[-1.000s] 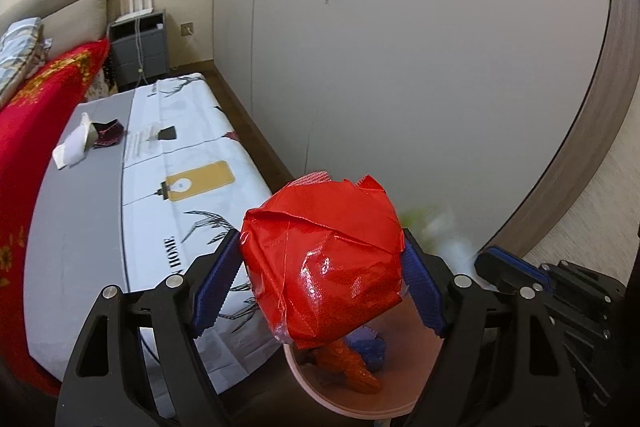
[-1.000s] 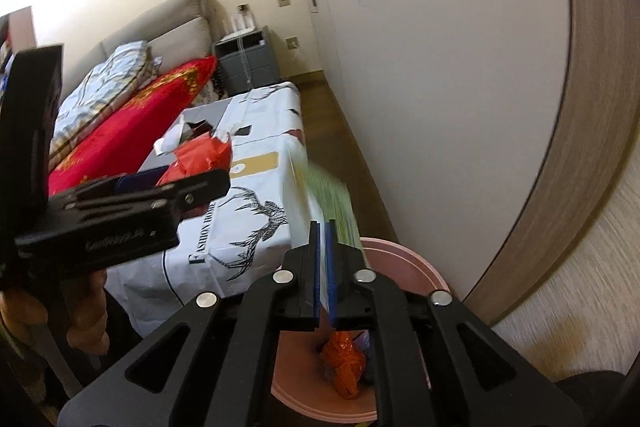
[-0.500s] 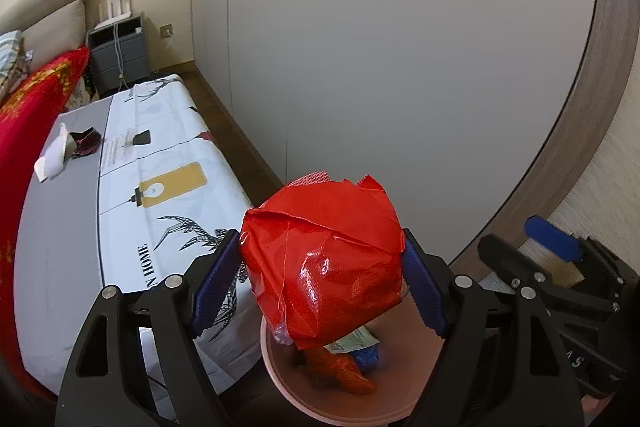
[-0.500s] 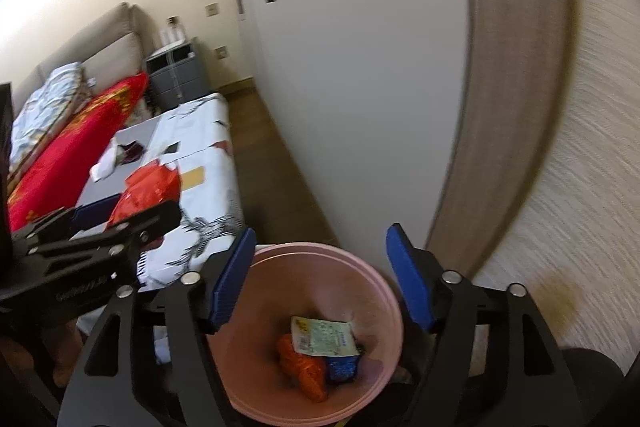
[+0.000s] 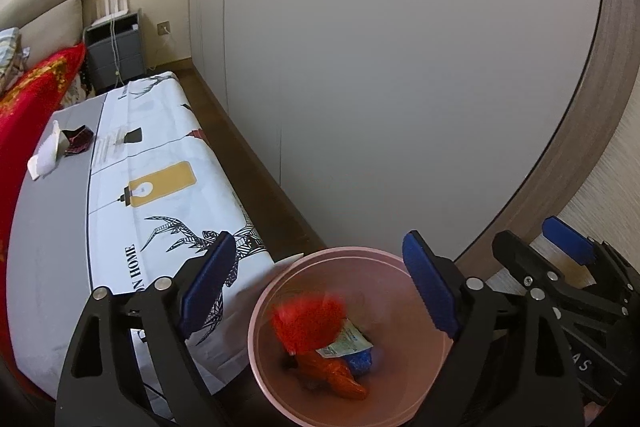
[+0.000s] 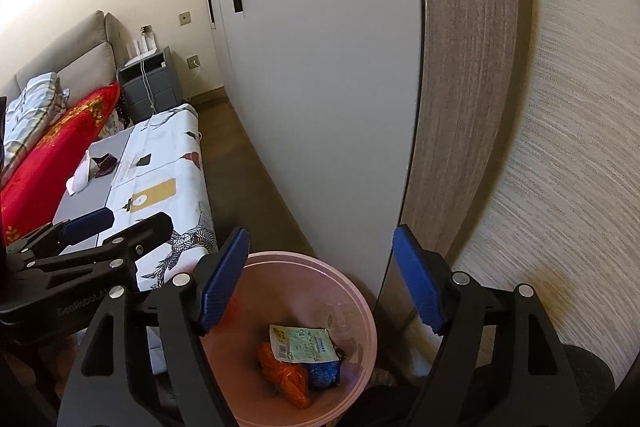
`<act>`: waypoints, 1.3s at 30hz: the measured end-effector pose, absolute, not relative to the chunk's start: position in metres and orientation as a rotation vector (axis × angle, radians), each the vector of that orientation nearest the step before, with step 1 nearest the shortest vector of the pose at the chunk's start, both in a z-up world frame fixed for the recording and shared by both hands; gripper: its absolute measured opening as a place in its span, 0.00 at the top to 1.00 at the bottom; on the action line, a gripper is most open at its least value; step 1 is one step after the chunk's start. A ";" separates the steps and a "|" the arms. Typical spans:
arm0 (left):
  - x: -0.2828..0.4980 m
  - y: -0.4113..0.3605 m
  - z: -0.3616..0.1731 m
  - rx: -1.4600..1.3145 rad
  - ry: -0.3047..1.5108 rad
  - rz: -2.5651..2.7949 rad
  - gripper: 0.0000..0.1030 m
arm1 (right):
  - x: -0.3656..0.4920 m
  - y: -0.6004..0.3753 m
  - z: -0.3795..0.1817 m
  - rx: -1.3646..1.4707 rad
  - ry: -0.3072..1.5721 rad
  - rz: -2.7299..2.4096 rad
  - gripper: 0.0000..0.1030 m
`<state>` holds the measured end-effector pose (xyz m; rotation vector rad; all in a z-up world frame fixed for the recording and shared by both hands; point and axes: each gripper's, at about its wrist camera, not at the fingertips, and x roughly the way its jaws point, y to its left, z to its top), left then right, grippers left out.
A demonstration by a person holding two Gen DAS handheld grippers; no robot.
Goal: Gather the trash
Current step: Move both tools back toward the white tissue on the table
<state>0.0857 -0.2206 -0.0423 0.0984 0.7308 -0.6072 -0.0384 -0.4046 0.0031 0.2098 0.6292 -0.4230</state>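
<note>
Left gripper point(image 5: 316, 287): we saw its blue-padded jaws spread wide, having just been opening, nothing between the pads, at the lower centre of the left wrist view.
Right gripper point(image 6: 320, 283): we saw its jaws spread, having just been opening, empty, above the bin.
Round pink plastic bin point(image 5: 260, 343): on the floor, bottom centre.
Crumpled red foil wrapper point(image 5: 308, 319): blurred, inside the bin, free of the pads.
Pale green printed packet point(image 6: 304, 343): lay flat on an orange bag point(image 6: 284, 375) and a blue wrapper point(image 6: 324, 375).
Grey-and-white printed bedspread point(image 5: 120, 195): left of the bin.
</note>
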 end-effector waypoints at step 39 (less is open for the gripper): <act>0.266 0.100 0.039 0.015 0.455 0.110 0.08 | 0.242 -0.212 0.057 0.059 0.476 0.097 0.12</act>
